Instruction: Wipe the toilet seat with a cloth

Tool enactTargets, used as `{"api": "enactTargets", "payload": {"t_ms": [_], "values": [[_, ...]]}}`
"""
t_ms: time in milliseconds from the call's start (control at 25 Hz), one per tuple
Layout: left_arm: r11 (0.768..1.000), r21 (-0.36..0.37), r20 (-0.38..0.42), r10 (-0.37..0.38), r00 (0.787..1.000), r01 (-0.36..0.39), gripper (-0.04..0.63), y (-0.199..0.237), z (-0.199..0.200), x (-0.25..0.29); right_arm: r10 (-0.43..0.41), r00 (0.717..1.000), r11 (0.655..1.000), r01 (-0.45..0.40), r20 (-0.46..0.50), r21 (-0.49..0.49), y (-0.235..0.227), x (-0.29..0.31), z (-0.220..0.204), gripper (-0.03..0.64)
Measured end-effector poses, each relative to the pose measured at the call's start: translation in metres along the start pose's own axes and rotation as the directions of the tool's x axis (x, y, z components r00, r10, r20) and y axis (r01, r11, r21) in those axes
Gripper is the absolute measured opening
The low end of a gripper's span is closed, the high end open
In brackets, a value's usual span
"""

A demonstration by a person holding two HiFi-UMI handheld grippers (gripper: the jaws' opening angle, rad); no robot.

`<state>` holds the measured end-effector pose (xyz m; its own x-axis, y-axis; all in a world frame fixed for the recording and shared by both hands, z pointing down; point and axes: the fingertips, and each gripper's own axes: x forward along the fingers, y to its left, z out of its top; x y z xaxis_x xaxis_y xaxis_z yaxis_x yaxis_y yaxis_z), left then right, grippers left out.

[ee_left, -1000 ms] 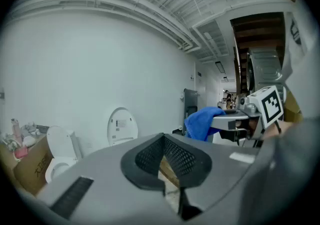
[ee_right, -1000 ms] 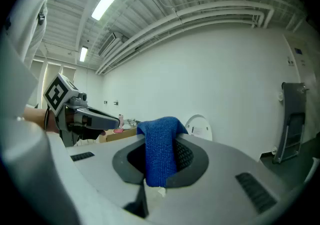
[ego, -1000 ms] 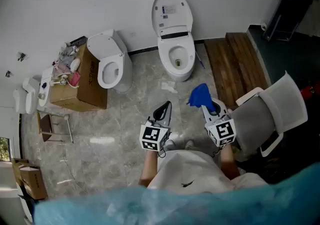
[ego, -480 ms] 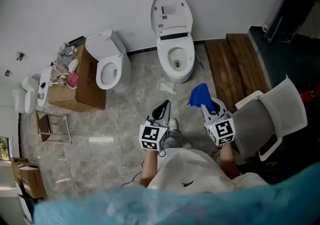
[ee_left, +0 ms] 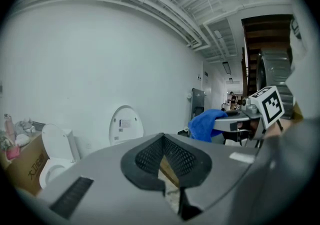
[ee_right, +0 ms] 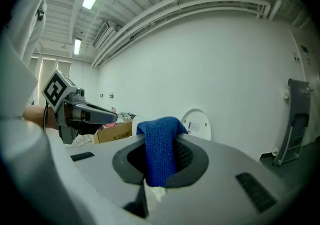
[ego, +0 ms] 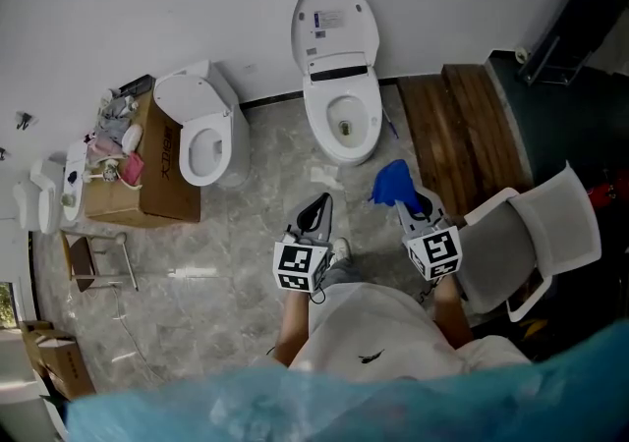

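A white toilet with its lid (ego: 334,23) raised stands against the far wall, its seat (ego: 341,116) down around the bowl. My right gripper (ego: 405,198) is shut on a blue cloth (ego: 392,185), held above the floor a little short of and to the right of that toilet. In the right gripper view the cloth (ee_right: 160,154) hangs folded over the jaws, with the toilet lid (ee_right: 197,125) beyond. My left gripper (ego: 321,204) is shut and holds nothing, level with the right one. The left gripper view shows the lid (ee_left: 125,124) and the cloth (ee_left: 205,124).
A second toilet (ego: 194,140) stands to the left beside a cardboard box (ego: 142,175) piled with clutter. Wooden planks (ego: 457,131) lie at the right, with a white chair (ego: 536,234) near my right arm. A paper scrap (ego: 324,173) lies on the floor before the toilet.
The whole view has shifted a little, so the toilets and the box sit further left. Both grippers keep the same pose and the cloth stays held.
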<state>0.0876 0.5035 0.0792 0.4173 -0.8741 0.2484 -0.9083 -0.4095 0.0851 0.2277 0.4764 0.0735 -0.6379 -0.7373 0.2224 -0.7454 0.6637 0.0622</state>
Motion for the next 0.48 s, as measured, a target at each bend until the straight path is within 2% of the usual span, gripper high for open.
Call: {"api": "enactTargets", "payload": {"t_ms": [480], "values": [[0.998,0.012,0.009,-0.061,0.998,0.061,0.009,0.100,0.024,0.066,-0.050,0.998,0.999,0.049,-0.032,-0.016,-0.014,0.108,0.022,0.025]]}}
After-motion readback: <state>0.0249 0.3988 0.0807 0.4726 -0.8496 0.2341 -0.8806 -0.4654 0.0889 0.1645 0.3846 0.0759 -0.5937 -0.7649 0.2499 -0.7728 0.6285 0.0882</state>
